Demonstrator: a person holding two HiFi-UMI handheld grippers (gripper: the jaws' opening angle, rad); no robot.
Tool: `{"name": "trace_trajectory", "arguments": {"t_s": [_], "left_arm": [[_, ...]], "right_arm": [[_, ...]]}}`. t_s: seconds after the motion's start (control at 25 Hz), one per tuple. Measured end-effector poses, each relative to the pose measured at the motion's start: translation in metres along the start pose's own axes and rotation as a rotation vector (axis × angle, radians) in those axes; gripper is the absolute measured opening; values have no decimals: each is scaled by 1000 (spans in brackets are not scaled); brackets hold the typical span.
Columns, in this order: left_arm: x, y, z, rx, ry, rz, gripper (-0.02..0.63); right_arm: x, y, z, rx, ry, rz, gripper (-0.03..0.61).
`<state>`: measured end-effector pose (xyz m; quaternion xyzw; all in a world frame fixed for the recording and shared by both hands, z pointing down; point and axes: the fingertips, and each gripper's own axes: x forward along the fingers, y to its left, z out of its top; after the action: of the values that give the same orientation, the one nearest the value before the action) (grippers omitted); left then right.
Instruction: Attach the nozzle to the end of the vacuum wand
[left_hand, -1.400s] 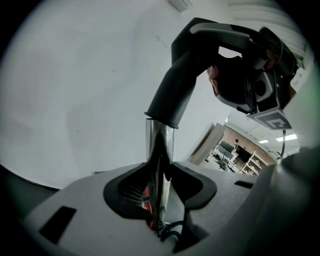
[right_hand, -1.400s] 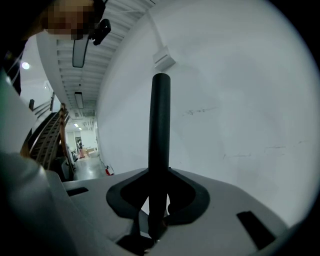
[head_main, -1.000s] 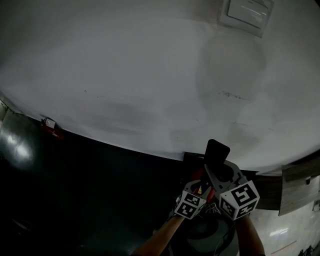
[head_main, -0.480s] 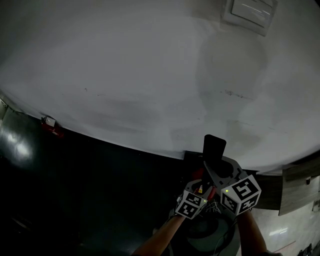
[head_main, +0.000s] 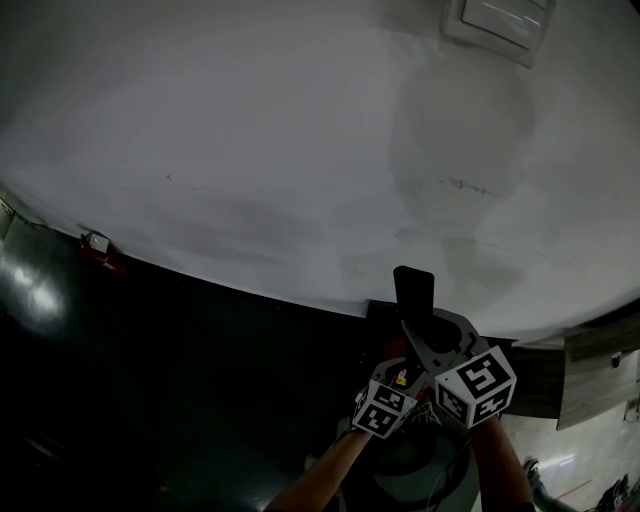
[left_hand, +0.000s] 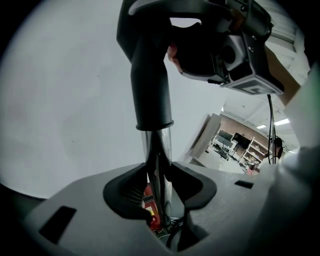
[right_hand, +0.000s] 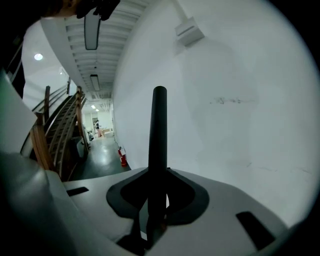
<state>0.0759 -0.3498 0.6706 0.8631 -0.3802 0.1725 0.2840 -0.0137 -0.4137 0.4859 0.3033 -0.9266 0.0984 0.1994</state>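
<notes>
Our left hand-held gripper (left_hand: 159, 197) is clamped on the chrome wand (left_hand: 159, 150), which stands upright between its jaws. Our right hand-held gripper (right_hand: 159, 192) is clamped on the black nozzle (right_hand: 159, 130). The nozzle's collar sits over the wand's top end, against a white wall (head_main: 250, 150).

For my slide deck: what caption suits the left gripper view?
Left hand-held gripper clamps the chrome wand; the black nozzle sits on its upper end.

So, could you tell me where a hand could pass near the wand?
Open air toward the white wall, left of and above the nozzle. Crowded below, where the left claw grips the wand and the right claw the nozzle.
</notes>
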Motion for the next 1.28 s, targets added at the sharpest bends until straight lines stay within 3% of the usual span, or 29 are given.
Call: {"name": "trace_trajectory", "arguments": {"t_s": [0.12, 0.28, 0.44, 0.8, 0.96, 1.28], "left_arm": [[0, -2, 0, -6, 0, -9, 149], [0, 4, -1, -10, 1, -3, 149], [0, 2, -4, -14, 6, -7, 149], [-2, 13, -1, -26, -21, -10, 149], [-2, 15, 0, -32, -23, -17, 149], [1, 48, -7, -104, -33, -2, 149]], "right_arm": [[-5, -14, -1, 82, -18, -9, 87], [-3, 1, -2, 2, -23, -1, 87], [-3, -9, -5, 68, -44, -4, 87], [6, -1, -4, 24, -40, -19, 91], [-7, 0, 12, 28, -125, -14, 94], [-52, -13, 36, 140, -298, -35, 98]]}}
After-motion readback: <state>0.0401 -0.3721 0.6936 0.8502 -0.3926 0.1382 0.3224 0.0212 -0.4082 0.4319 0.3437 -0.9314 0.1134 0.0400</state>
